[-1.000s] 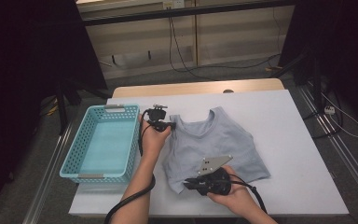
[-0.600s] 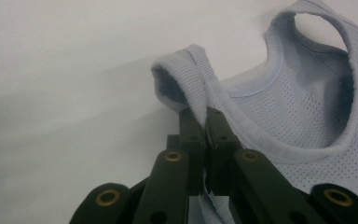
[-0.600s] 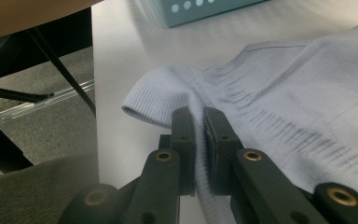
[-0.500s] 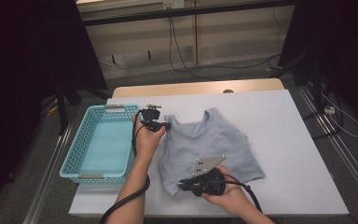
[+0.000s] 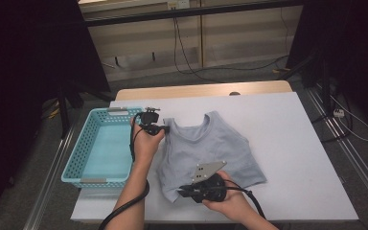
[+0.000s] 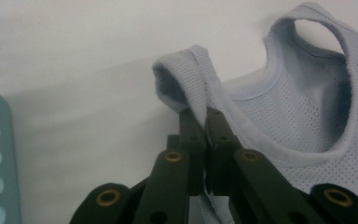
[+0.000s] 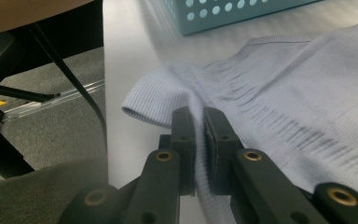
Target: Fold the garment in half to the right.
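Observation:
A light blue sleeveless knit top [image 5: 211,151] lies flat on the white table [image 5: 292,143], neck toward the far side. My left gripper [image 5: 165,128] is shut on its left shoulder strap [image 6: 200,91], which stands up pinched between the black jaws. My right gripper [image 5: 184,190] is shut on the ribbed hem [image 7: 168,100] at the top's near left corner. Both hands hold the top along its left side, the cloth stretched a little between them.
A turquoise perforated basket [image 5: 84,179] stands at the table's left, close beside the left hand. Its corner [image 7: 223,14] lies beyond the hem in the right gripper view. The table's near edge and dark chair legs [image 7: 60,70] are just left of the right gripper.
The left hand has carried the shoulder strap a little toward the far left, drawing the top with it. The right hand has stayed near the front edge, still gripping the hem.

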`<move>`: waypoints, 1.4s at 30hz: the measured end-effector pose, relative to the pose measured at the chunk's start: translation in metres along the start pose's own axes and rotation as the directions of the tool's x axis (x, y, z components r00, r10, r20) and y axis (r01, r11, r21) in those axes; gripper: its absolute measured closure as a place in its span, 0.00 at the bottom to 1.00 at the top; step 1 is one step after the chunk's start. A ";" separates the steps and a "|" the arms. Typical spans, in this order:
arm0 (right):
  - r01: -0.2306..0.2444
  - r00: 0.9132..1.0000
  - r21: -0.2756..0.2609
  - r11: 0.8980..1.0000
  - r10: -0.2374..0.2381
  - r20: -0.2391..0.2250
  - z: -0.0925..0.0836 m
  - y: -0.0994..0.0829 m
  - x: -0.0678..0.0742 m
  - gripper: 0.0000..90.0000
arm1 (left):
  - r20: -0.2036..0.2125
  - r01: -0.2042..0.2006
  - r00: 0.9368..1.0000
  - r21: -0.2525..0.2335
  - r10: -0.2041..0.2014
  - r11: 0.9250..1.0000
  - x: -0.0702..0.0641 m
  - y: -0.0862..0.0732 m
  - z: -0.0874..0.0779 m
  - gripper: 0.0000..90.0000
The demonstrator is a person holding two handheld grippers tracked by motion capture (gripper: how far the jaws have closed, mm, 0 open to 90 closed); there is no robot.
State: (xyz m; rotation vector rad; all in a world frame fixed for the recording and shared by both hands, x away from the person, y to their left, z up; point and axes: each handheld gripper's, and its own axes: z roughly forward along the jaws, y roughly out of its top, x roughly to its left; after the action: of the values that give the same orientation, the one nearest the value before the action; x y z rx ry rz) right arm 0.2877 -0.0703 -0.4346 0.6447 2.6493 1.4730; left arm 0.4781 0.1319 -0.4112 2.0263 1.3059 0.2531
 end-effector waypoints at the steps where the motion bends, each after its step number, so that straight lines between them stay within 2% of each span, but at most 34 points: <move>1: 0.000 1.000 0.000 1.000 0.000 -0.001 0.000 0.000 0.000 0.94 | 0.004 -0.002 1.000 0.003 0.002 1.000 0.000 0.000 -0.001 0.97; 15: -0.005 1.000 -0.007 1.000 0.005 -0.005 0.001 0.001 0.002 0.94 | 0.006 0.007 1.000 0.005 -0.007 1.000 0.003 0.001 -0.007 0.98; 42: -0.004 1.000 -0.015 1.000 0.004 -0.024 0.009 0.005 0.006 0.94 | -0.026 0.033 0.999 0.014 -0.033 0.999 0.019 -0.005 -0.020 0.98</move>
State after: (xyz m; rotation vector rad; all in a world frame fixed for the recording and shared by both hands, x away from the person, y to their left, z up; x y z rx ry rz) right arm 0.2867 -0.0582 -0.4342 0.6355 2.6539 1.5099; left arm 0.4729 0.1584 -0.4036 2.0177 1.3591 0.2557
